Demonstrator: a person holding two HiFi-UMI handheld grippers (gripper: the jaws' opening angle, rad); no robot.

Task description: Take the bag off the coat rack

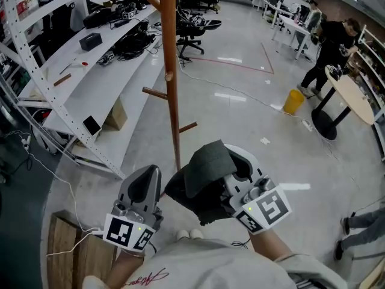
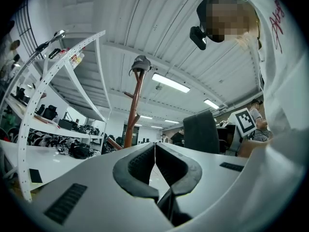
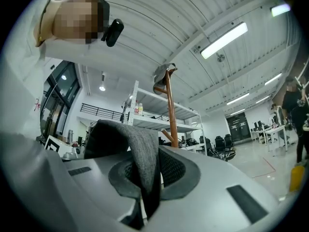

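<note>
The wooden coat rack point(image 1: 172, 77) stands on the floor just ahead of me, its pegs bare in the head view. A dark grey felt bag point(image 1: 203, 176) hangs free of the rack, draped over my right gripper point(image 1: 236, 158). In the right gripper view the jaws are shut on a fold of the bag point(image 3: 144, 161), with the coat rack point(image 3: 170, 108) behind and a cap point(image 3: 163, 75) on its top. My left gripper point(image 1: 150, 173) is beside the bag, to its left. Its jaws point(image 2: 155, 159) are shut with nothing between them. The bag point(image 2: 200, 132) shows at its right.
White shelving point(image 1: 90, 59) with gear runs along the left. A wooden pallet point(image 1: 66, 251) lies at the lower left. Office chairs point(image 1: 191, 29) stand beyond the rack. A yellow bin point(image 1: 293, 101), a round table point(image 1: 349, 92) and a person point(image 1: 329, 44) are at the right.
</note>
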